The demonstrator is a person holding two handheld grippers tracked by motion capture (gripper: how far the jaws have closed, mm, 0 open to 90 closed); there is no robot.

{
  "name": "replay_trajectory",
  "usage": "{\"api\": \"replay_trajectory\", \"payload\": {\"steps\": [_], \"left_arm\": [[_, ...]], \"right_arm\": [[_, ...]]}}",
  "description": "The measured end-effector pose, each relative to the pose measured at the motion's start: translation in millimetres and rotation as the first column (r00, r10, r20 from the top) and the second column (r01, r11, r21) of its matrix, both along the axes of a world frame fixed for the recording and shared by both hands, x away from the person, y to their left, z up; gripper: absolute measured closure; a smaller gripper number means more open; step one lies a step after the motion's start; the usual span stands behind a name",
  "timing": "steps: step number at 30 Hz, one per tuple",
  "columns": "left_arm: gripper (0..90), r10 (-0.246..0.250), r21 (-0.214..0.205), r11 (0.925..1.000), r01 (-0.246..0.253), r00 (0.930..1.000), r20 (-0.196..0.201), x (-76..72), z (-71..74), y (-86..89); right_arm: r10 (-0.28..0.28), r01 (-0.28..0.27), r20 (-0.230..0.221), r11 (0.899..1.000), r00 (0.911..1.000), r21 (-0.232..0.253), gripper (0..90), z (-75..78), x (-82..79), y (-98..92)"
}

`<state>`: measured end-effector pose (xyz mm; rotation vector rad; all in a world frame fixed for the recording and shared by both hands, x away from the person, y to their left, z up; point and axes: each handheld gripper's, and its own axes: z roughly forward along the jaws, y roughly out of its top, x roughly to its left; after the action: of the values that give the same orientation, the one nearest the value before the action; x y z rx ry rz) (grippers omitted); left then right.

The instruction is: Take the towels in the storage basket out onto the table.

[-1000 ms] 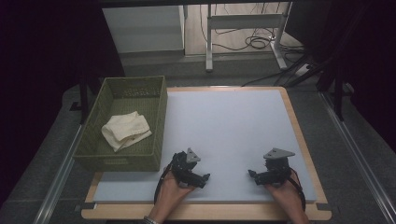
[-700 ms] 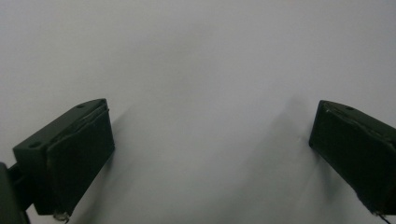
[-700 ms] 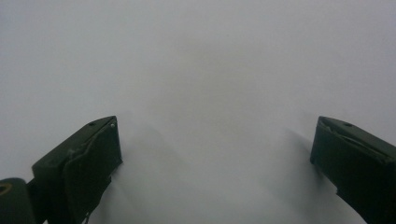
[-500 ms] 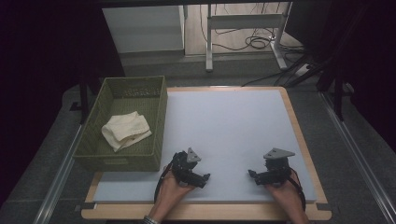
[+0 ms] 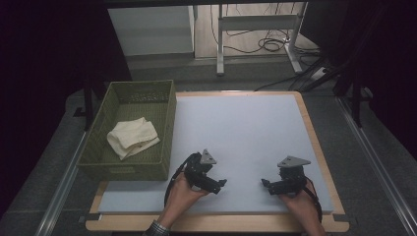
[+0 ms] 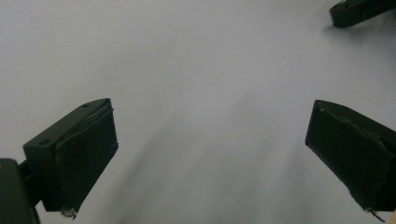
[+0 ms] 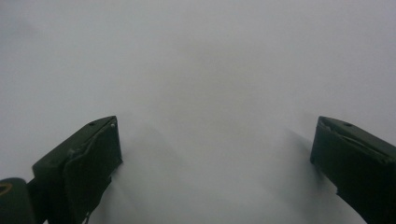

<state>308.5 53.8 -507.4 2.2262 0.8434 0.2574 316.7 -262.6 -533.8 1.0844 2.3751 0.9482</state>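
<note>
Both grippers rest low over the pale grey mat [image 5: 241, 132] near the table's front edge. My left gripper [image 5: 220, 184] sits at front centre-left, held by a hand, pointing right; its jaws stand wide apart [image 6: 210, 163] with nothing between them. My right gripper [image 5: 264, 184] sits at front right and points left toward the other; its jaws are likewise wide open [image 7: 215, 168] over bare mat. A tip of the right gripper [image 6: 359, 10] shows at the top right of the left gripper view. A cream folded cloth [image 5: 132, 137] lies in the green basket [image 5: 167, 123].
The green basket stands at the table's left, just beyond my left gripper. The mat lies on a wooden board with a raised rim [image 5: 314, 142]. Metal rails [image 5: 378, 167] flank the table. Behind it are table legs and cables [image 5: 260, 44] on the floor.
</note>
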Motion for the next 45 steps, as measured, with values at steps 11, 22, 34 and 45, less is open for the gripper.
{"api": "replay_trajectory", "payload": {"steps": [11, 22, 34, 45], "left_arm": [[1.7, -0.042, -0.017, 0.9990, 0.042, 0.9988, -0.025, 20.4, 31.8, -6.0], [1.1, -0.038, 0.000, 0.9993, 0.038, 0.9993, 0.000, 44.2, 69.1, 6.9], [1.6, 0.064, 0.045, 0.9968, -0.067, 0.9963, 0.058, 70.1, 94.6, 57.6], [1.6, 0.173, 0.064, 0.9818, -0.179, 0.9808, 0.090, 86.2, 103.7, 105.7]], "right_arm": [[-0.001, 0.001, 0.000, 1.000, 1.0000, 0.003, 2.0, 0.0, 0.0, 0.1], [0.000, 0.000, 0.000, 1.000, 1.0000, 0.003, 2.0, -0.1, 0.1, 0.0], [0.001, -0.001, 0.003, 1.000, 1.0000, 0.003, 2.0, -0.3, 0.3, 0.0], [0.001, -0.001, 0.002, 1.000, 1.0000, 0.003, 2.0, -0.3, 0.3, 0.0]]}}
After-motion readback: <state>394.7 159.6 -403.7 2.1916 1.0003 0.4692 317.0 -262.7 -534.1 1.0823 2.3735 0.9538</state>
